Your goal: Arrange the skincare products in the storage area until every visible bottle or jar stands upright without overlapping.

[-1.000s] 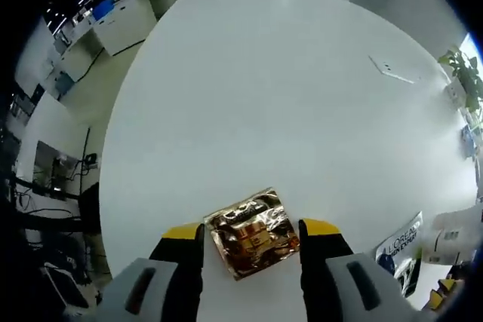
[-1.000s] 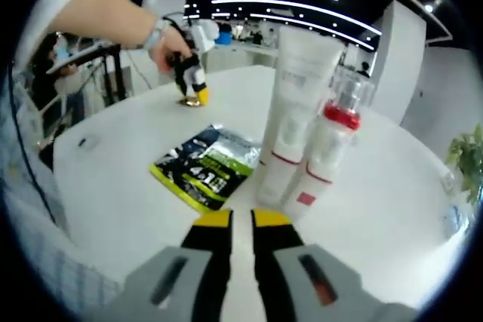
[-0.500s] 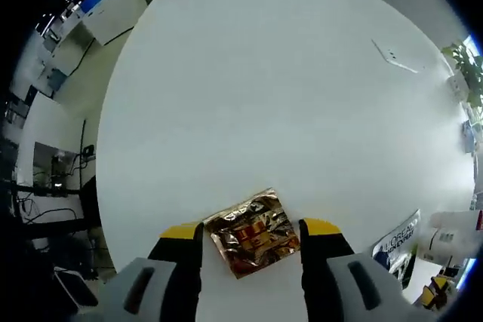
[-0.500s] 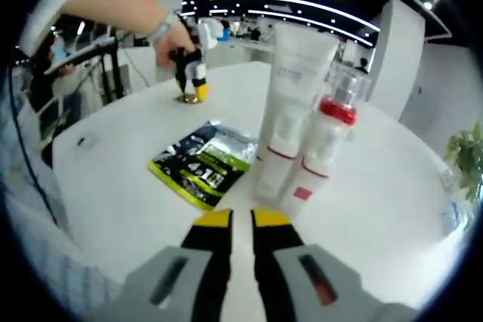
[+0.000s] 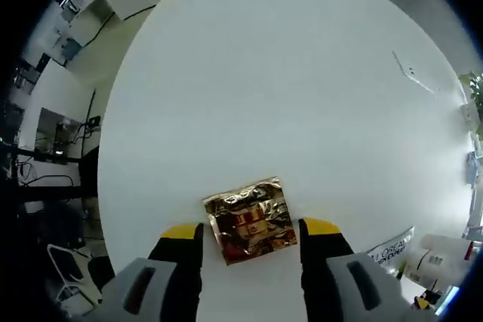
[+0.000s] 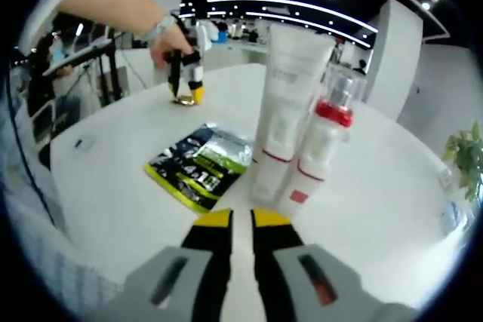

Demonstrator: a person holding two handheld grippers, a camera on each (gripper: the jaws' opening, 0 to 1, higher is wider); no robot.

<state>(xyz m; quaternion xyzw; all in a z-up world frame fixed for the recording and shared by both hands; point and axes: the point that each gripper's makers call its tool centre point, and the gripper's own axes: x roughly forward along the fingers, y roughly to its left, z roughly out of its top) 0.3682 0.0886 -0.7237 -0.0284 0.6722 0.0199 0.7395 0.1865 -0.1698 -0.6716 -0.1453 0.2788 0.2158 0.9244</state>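
While the left gripper [image 5: 251, 229] hangs over the white round table [image 5: 287, 96], its yellow-tipped jaws stand wide apart on either side of a gold foil sachet [image 5: 250, 220] that lies flat; contact cannot be confirmed. From 10 to 2 o'clock beyond the sachet the tabletop is bare to its edge.

Seen from the right gripper view, the right gripper [image 6: 241, 220] has its jaws drawn nearly together, gripping nothing. A white tube [image 6: 285, 111] and a red-collared pump bottle [image 6: 317, 148] stand upright, touching, at 1 o'clock. A black-and-green sachet [image 6: 200, 167] lies flat at 11 o'clock, just beside the tube. Open table surrounds the group.
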